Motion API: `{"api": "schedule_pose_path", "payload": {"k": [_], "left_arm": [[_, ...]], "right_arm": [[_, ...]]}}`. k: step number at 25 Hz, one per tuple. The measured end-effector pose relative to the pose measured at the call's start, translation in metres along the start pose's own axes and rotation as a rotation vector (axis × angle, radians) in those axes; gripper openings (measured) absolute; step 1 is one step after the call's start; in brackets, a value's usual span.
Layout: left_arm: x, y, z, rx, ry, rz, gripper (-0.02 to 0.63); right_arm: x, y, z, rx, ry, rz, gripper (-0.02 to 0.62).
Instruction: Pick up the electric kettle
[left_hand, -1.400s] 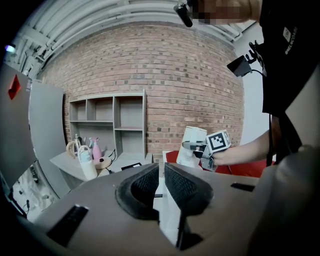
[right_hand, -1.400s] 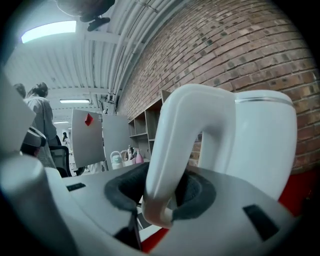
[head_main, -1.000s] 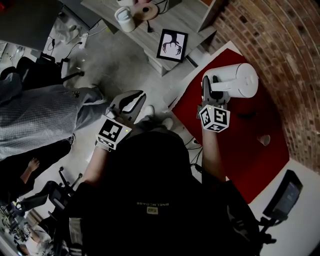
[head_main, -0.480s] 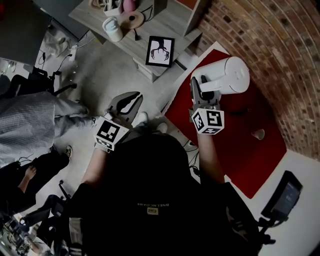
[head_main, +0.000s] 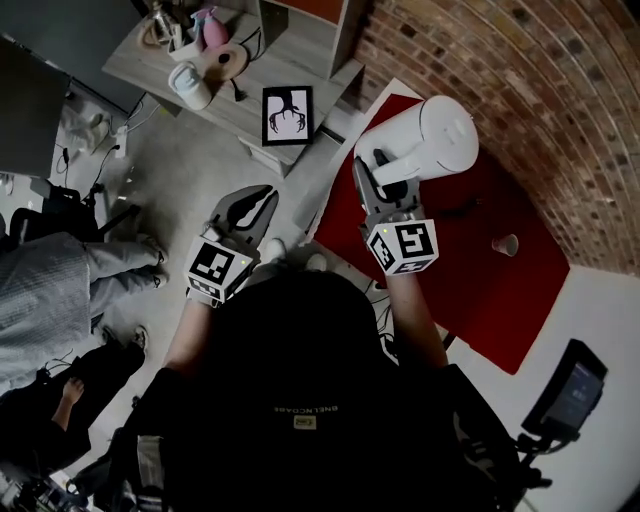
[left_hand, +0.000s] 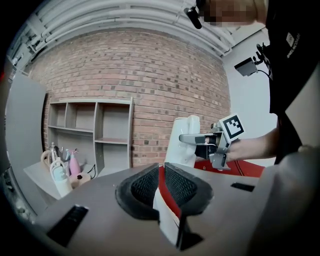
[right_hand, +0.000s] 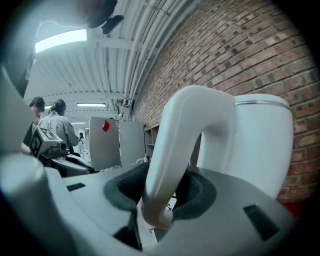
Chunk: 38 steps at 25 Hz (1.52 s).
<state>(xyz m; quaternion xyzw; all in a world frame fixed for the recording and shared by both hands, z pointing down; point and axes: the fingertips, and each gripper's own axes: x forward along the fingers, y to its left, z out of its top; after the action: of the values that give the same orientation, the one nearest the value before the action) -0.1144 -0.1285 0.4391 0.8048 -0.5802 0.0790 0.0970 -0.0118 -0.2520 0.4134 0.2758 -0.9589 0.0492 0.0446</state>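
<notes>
The white electric kettle (head_main: 440, 135) hangs above the red mat (head_main: 480, 270), tilted in the head view. My right gripper (head_main: 375, 168) is shut on its curved handle (right_hand: 170, 145), which runs between the two dark pads in the right gripper view. The kettle's body (right_hand: 260, 140) fills the right of that view. In the left gripper view the kettle (left_hand: 182, 137) and the right gripper (left_hand: 207, 145) show in front of the brick wall. My left gripper (head_main: 262, 195) is held out over the floor to the left of the mat, shut, with nothing between its pads (left_hand: 180, 185).
A low table (head_main: 300, 50) with a framed picture (head_main: 285, 112), a spray bottle and a cup stands ahead on the left. A small paper cup (head_main: 506, 244) sits on the mat. The brick wall (head_main: 560, 90) is close on the right. A person in grey (head_main: 60, 290) sits at the left.
The right gripper has risen with the kettle held by its handle, so the kettle is higher above the red mat. The left gripper has drifted a little forward.
</notes>
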Motion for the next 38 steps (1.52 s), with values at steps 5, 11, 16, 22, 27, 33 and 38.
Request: {"api": "schedule_pose_path", "payload": {"k": [5, 11, 16, 22, 27, 33, 38], "left_arm": [[0.017, -0.005, 0.011, 0.018, -0.021, -0.059, 0.028], [0.031, -0.012, 0.017, 0.033, -0.034, -0.11, 0.028], [0.045, -0.018, 0.024, 0.041, -0.048, -0.158, 0.026], [0.06, -0.027, 0.03, 0.043, -0.061, -0.213, 0.028], [0.076, -0.034, 0.038, 0.053, -0.069, -0.271, 0.026], [0.097, -0.052, 0.046, 0.06, -0.074, -0.345, 0.026], [0.111, -0.065, 0.05, 0.067, -0.07, -0.397, 0.026]], "right_arm": [[-0.009, 0.004, 0.016, -0.027, -0.004, 0.008, 0.147], [-0.021, 0.001, 0.028, -0.045, -0.004, -0.003, 0.149], [-0.032, 0.0, 0.034, -0.066, -0.004, -0.019, 0.149], [-0.044, -0.001, 0.039, -0.092, -0.003, -0.033, 0.15], [-0.059, -0.005, 0.042, -0.1, -0.005, -0.069, 0.153], [-0.083, -0.016, 0.039, -0.109, 0.011, -0.133, 0.153], [-0.102, -0.03, 0.036, -0.095, 0.023, -0.184, 0.153]]}}
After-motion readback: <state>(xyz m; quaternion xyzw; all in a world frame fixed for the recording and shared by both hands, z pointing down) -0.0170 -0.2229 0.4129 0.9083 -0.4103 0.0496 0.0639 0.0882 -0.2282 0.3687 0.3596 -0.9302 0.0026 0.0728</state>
